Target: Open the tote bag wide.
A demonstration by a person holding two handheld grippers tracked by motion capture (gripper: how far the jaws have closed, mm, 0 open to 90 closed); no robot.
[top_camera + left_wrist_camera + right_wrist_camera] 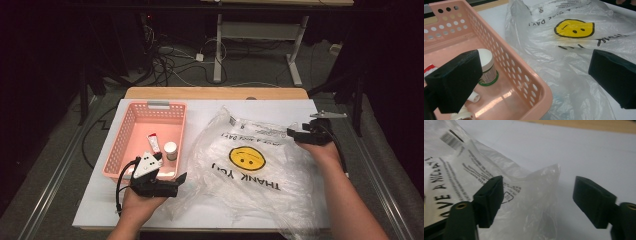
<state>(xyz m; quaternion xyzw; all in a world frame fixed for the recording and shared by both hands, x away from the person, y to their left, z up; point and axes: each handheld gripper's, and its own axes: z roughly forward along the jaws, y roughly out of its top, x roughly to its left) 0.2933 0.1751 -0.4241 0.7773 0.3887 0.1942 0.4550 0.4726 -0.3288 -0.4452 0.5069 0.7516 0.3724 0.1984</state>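
A clear plastic bag (260, 185) printed with a yellow smiley face (246, 158) and "THANK YOU" lies spread over the white table. My right gripper (294, 135) sits at the bag's far right corner. In the right gripper view the jaws stand apart, and a raised fold of the bag (534, 187) sits between them without either pad pressing on it. My left gripper (178, 184) rests near the table's front, between the pink basket (120, 142) and the bag, its jaws wide (534, 65) with nothing in them. The basket holds a white jar (487, 67) and a red-tipped tube (154, 142).
The white table sheet (300, 107) ends in a wooden strip (215, 93) at the back. Behind it are floor cables (170, 60) and the legs of another desk (218, 50). The basket wall (521, 75) runs close beside the left jaw.
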